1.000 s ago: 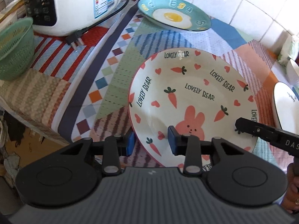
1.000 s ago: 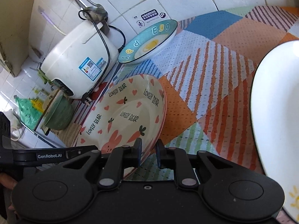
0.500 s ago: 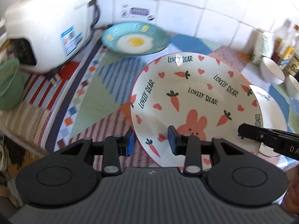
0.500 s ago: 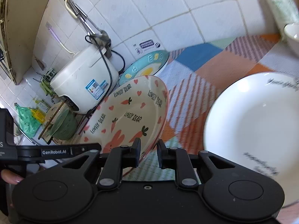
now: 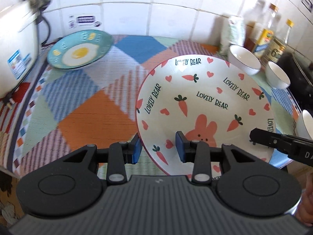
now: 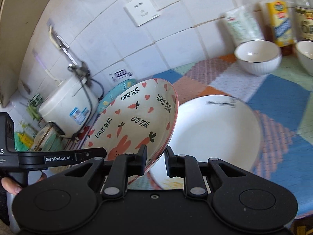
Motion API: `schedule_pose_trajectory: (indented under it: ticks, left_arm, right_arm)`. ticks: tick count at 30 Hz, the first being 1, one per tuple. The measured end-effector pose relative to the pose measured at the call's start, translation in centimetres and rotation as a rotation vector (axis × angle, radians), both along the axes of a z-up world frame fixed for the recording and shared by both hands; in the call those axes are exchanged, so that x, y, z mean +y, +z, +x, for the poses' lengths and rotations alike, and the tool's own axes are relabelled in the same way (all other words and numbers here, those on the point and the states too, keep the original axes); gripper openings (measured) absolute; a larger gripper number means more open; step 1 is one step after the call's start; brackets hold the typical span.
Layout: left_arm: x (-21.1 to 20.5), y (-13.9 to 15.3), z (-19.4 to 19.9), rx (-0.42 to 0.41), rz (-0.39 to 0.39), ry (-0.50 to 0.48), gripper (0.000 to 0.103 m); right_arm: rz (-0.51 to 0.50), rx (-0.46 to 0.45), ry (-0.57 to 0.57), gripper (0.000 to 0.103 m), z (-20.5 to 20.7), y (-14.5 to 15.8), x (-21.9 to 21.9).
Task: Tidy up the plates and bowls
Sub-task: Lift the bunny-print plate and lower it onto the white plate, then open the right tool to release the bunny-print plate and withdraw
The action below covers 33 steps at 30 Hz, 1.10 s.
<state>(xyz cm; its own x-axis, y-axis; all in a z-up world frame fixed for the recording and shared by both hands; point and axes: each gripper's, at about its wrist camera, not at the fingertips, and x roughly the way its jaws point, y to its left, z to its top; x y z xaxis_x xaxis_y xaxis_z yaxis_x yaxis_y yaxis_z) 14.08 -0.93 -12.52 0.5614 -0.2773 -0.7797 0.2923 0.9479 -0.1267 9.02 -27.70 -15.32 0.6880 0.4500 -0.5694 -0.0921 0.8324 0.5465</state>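
The Lovely Bear plate (image 5: pixel 203 98), cream with carrots, hearts and a pink rabbit, hangs tilted above the patchwork cloth, held by both grippers. My left gripper (image 5: pixel 158 149) is shut on its near left rim, one blue pad under it and one on its face. My right gripper (image 6: pixel 155 161) is shut on the opposite rim (image 6: pixel 156 156); one of its fingers (image 5: pixel 262 140) shows in the left wrist view. A plain white plate (image 6: pixel 215 133) lies on the cloth directly beyond and partly under the held plate (image 6: pixel 137 121). Two white bowls (image 6: pixel 258 56) (image 5: pixel 277 74) stand at the back right.
A blue fried-egg plate (image 5: pixel 78 51) lies at the back left beside a white rice cooker (image 5: pixel 13 54) with its cord. Bottles and a packet (image 5: pixel 270 35) line the tiled wall behind the bowls. Another white dish (image 5: pixel 305 125) sits at the right edge. A hand (image 6: pixel 9 186) holds the left gripper.
Both grippers have carried the Lovely Bear plate up and to the right, away from the rice cooker and over the white plate. Bowls and bottles have come into view.
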Motion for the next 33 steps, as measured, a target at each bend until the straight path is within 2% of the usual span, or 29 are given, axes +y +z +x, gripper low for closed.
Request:
schedule_pose_trajectory:
  ticks: [9, 14, 21, 25, 29, 33]
  left_arm:
    - [-4.2, -1.0, 0.3, 0.038, 0.014, -0.050, 0.035]
    - [-5.2, -1.5, 1.1, 0.085, 0.019, -0.078, 0.035]
    - [-5.7, -2.2, 1.5, 0.141, 0.041, -0.094, 0.035]
    - [-6.2, -2.6, 1.2, 0.158, 0.068, -0.096, 0.035]
    - [-6.2, -2.9, 1.4, 0.194, 0.055, -0.089, 0.035]
    - [-6.5, -2.8, 1.2, 0.181, 0.084, -0.097, 0.035]
  right_arm:
    - [0.058, 0.053, -0.086, 0.024, -1.3, -2.2, -4.6]
    - [0.054, 0.079, -0.100, 0.024, -1.5, -3.6, -5.3]
    - [0.143, 0.131, -0.138, 0.026, -2.0, -4.9, -6.2]
    - [0.096, 0.140, -0.130, 0.027, -1.9, -4.2, -6.0]
    - [0.085, 0.160, -0.137, 0.027, -1.9, -4.0, -6.2]
    - [0.043, 0.188, -0.128, 0.028, -1.8, -3.5, -5.8]
